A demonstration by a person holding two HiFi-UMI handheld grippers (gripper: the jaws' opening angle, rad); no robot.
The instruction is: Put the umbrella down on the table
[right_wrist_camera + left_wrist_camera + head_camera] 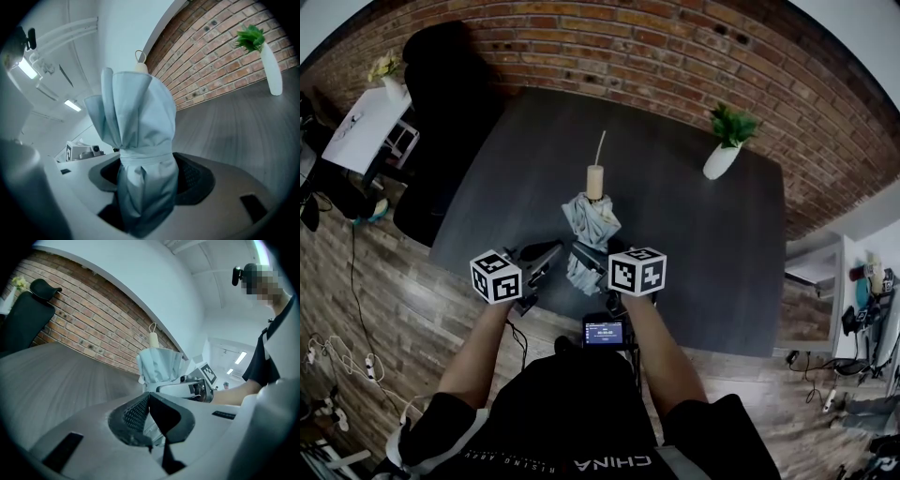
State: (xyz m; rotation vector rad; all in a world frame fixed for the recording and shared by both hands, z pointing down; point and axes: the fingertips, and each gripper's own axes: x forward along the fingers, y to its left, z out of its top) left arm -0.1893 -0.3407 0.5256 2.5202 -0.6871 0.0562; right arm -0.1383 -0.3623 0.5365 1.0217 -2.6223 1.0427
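The one word I can read is "CHINA", in white capitals on the black shirt (572, 412) I am wearing. It sits at the near edge of the head view and appears upside down from there. Just left of it runs a line of smaller white letters, too small for me to make out. The small screen (604, 332) near me, between my forearms, shows a row of pale digits, but they are too fine to read. The left marker cube (496, 276) and the right marker cube (637, 270) bear only black-and-white square patterns, with no letters or numbers. Neither gripper view shows any readable writing.
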